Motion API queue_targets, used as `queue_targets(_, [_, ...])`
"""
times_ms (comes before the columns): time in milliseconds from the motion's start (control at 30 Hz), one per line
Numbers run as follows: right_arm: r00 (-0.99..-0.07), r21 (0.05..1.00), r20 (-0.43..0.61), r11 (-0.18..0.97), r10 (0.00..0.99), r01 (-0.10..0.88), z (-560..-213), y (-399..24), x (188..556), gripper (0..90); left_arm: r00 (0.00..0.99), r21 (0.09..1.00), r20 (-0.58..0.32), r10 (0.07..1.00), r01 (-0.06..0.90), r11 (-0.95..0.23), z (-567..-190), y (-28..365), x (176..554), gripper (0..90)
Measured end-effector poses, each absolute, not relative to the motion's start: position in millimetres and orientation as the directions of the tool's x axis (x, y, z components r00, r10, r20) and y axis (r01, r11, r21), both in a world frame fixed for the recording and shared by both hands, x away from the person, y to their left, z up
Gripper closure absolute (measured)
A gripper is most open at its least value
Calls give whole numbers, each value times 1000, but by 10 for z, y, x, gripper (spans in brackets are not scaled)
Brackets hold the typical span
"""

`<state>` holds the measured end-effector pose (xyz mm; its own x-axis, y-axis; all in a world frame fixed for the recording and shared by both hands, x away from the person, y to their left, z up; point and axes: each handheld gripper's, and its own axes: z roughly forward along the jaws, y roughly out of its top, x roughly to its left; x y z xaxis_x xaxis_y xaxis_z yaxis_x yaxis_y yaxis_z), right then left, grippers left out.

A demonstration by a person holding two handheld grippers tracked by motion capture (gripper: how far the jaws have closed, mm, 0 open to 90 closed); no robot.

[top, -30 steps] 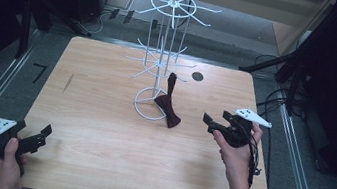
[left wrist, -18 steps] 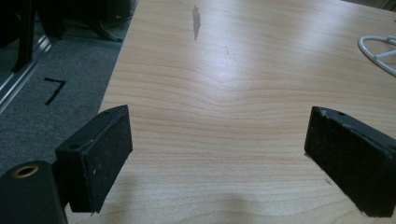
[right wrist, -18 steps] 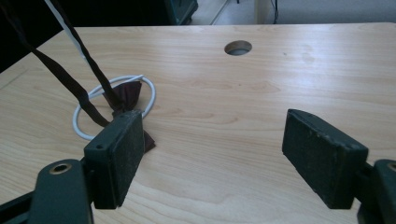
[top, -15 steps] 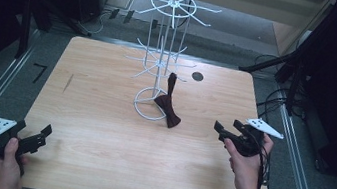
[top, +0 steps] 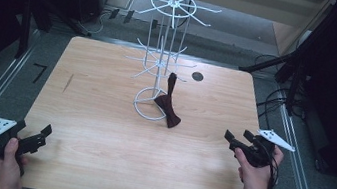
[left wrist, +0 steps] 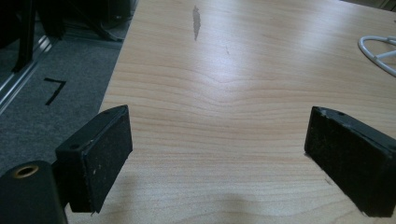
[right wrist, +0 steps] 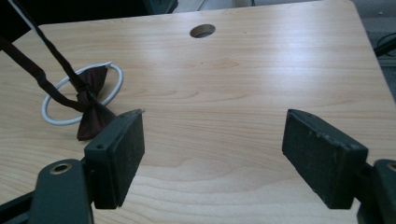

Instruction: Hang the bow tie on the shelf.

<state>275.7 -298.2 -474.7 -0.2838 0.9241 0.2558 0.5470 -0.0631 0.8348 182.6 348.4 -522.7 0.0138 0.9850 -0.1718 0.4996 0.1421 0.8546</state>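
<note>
The dark red bow tie (top: 168, 112) hangs by its strap from the white wire rack (top: 161, 63), apparently touching the table (top: 100, 130) beside the rack's base ring. The right gripper (top: 238, 140), jaws spread and empty, is nearer than the equally open left gripper (top: 36, 138).

Light wooden tabletop (top: 100, 130) fills frame centre. White wire display stand with ring base (top: 161, 63) stands upper centre; dark maroon bow tie (top: 168, 109) hangs from its lower hook, lower end resting on the tabletop at the ring's right edge. Round cable hole (top: 197, 76) right of the stand, toward the far edge. Left tongs (top: 41, 137) at lower left corner, right tongs (top: 238, 140) at right edge, both well apart from the tie.
</note>
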Motion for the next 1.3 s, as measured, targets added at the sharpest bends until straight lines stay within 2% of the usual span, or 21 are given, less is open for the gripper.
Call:
queue_targets(600, [-208, 828, 284, -130, 936, 545, -4923, -3396, 2557, 214, 18, 855, -163, 987, 501, 132, -5226, 3471, 1823, 83])
queue_targets(1300, [-188, 831, 285, -145, 940, 537, -5133, -3927, 2220, 176, 17, 858, -154, 988, 499, 125, -5224, 3461, 1820, 83])
